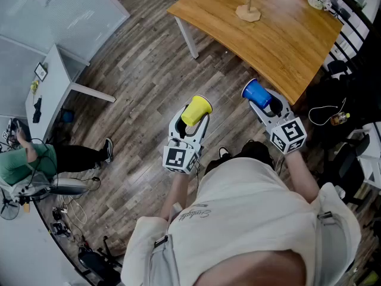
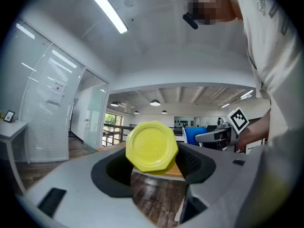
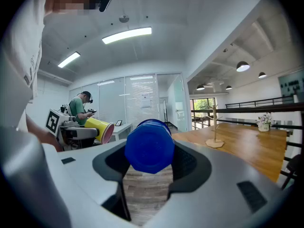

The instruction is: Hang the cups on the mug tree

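My left gripper is shut on a yellow cup, whose octagonal base faces that gripper's camera. My right gripper is shut on a blue cup; its base fills the gap between the jaws. Both grippers hang over the wooden floor, short of the table. The wooden mug tree stands bare on the wooden table ahead, also seen as a thin post in the right gripper view.
The table's near edge lies just beyond the right gripper. A white desk and a seated person are at the left. Cables and dark gear sit on the floor at the right. A small flower bunch lies at the table's far corner.
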The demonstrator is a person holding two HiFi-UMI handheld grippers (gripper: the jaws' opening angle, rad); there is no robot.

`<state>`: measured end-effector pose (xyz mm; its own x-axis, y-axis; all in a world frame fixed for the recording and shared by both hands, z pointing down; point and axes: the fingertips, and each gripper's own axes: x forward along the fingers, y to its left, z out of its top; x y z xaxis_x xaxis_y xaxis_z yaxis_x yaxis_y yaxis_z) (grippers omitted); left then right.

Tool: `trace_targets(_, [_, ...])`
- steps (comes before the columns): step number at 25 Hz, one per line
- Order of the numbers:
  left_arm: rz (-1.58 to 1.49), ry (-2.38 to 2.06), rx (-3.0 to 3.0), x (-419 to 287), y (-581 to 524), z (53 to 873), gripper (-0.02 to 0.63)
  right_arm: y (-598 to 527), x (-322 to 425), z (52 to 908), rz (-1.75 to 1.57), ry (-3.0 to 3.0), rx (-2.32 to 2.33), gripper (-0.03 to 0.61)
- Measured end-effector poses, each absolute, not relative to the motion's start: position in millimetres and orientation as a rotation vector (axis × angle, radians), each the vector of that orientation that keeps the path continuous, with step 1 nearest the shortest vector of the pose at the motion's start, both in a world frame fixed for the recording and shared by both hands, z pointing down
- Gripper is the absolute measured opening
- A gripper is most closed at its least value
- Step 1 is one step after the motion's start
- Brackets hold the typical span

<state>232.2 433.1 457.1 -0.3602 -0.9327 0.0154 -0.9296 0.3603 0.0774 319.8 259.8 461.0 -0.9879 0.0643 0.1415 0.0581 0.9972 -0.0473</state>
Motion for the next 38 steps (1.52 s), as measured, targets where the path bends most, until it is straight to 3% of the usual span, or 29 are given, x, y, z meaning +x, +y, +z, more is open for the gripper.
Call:
trace_targets(12, [-0.130, -2.512, 1.726, 218, 445, 471, 0.276, 271, 307, 458, 0.035, -2.988, -0.070, 0.229])
trace_targets(18, [-0.130, -2.504, 1.706, 201, 427, 479, 0.276, 241, 296, 481, 0.220, -2.957, -0.048, 0.229])
trace_targets(38, [0.038, -2.483, 1.749, 27, 248, 438, 0.277, 63, 79, 495, 0.202, -3.006, -0.075, 0.229])
